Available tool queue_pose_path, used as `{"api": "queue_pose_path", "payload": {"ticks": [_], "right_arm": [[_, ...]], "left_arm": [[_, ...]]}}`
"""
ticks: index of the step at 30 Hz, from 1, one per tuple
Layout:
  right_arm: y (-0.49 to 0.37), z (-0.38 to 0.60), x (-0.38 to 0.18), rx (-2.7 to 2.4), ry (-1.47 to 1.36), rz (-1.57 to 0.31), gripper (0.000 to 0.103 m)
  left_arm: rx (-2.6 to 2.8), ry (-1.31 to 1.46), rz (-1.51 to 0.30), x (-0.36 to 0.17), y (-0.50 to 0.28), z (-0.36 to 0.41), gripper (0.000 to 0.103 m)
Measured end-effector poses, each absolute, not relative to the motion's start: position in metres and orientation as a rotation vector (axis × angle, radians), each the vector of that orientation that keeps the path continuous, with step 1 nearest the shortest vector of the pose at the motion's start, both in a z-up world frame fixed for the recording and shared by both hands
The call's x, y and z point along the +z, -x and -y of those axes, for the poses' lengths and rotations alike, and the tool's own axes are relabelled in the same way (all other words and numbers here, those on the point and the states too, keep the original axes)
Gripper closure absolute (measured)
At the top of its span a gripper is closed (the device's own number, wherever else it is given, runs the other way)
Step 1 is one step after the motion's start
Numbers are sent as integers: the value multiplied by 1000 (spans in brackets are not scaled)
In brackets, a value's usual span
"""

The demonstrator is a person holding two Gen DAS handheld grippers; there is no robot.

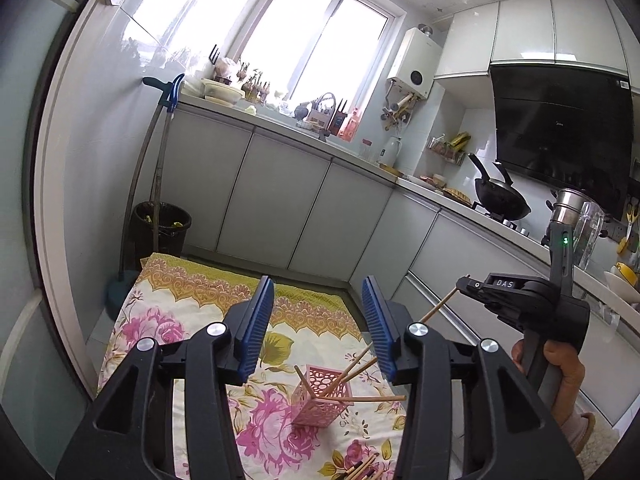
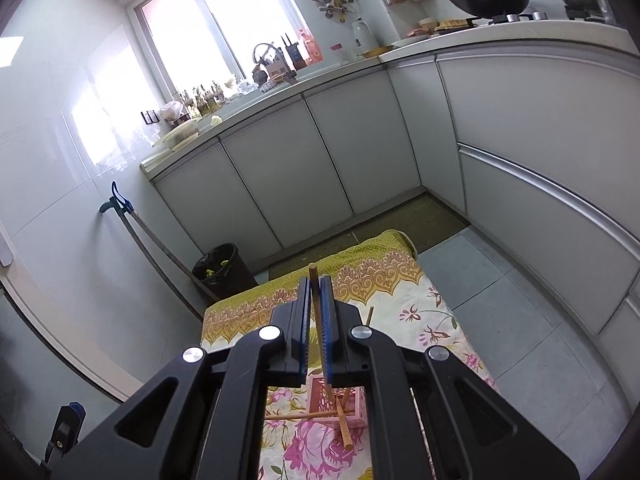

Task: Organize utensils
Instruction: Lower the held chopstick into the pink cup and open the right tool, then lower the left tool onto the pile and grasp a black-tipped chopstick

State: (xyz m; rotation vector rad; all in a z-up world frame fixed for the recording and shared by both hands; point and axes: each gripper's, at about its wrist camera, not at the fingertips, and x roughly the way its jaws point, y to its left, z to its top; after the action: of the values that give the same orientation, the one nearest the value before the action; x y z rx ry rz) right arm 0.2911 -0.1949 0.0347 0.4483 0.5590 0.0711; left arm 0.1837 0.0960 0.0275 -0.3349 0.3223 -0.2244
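Right wrist view shows the right gripper (image 2: 316, 320) closed on one wooden chopstick (image 2: 314, 300), which is pinched between the blue pads. The stick's long axis runs along the fingers: its upper end stands out just beyond the fingertips, and its lower end points down toward the pink perforated holder (image 2: 316, 394) below the gripper.

The chopstick is probably light, stiff and smooth, so it can turn or slip in a loose pinch. A firm hold near its middle, as here, seems the safest.

The holder stands on the flowered cloth (image 2: 420, 308) and already has several chopsticks (image 1: 362, 399) leaning out in different directions; it looks light and may tip if it is pushed.

The left gripper (image 1: 320, 320) is wide open and holds nothing. It hangs above the holder, and more loose chopsticks (image 1: 366, 468) lie below it.
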Motion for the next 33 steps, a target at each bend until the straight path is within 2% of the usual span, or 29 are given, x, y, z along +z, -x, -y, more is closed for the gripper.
{"api": "queue_pose_path", "payload": {"ticks": [11, 12, 15, 16, 20, 21, 22, 24, 26, 28, 32, 33], "right_arm": [[-335, 145, -24, 81, -372, -659, 96], [-339, 141, -29, 94, -371, -676, 93], [-337, 141, -29, 105, -383, -671, 69], [-334, 142, -25, 107, -392, -655, 66], [-312, 157, -8, 116, -418, -603, 62], [-303, 163, -4, 121, -428, -590, 56], [-293, 171, -2, 129, -442, -574, 48], [-267, 188, -1, 130, -486, -541, 38], [-238, 206, -8, 121, -518, -523, 33], [-209, 222, -22, 90, -545, -528, 23], [-163, 248, -63, 27, -589, -608, 14], [-154, 253, -74, 9, -584, -636, 13]], "left_arm": [[-235, 345, -328, 26, -180, -104, 60], [-236, 346, -331, 26, -181, -105, 60], [-236, 343, -339, 26, -180, -106, 58], [-236, 343, -339, 26, -180, -106, 55], [-248, 328, -359, 25, -180, -105, 53], [-254, 316, -370, 25, -180, -103, 51], [-261, 306, -379, 24, -180, -101, 47], [-272, 292, -391, 23, -179, -97, 42], [-288, 270, -406, 21, -177, -92, 35], [-308, 252, -426, 18, -175, -85, 24], [-350, 188, -494, 7, -173, -65, 7], [-361, 164, -518, 3, -173, -58, 7]]}}
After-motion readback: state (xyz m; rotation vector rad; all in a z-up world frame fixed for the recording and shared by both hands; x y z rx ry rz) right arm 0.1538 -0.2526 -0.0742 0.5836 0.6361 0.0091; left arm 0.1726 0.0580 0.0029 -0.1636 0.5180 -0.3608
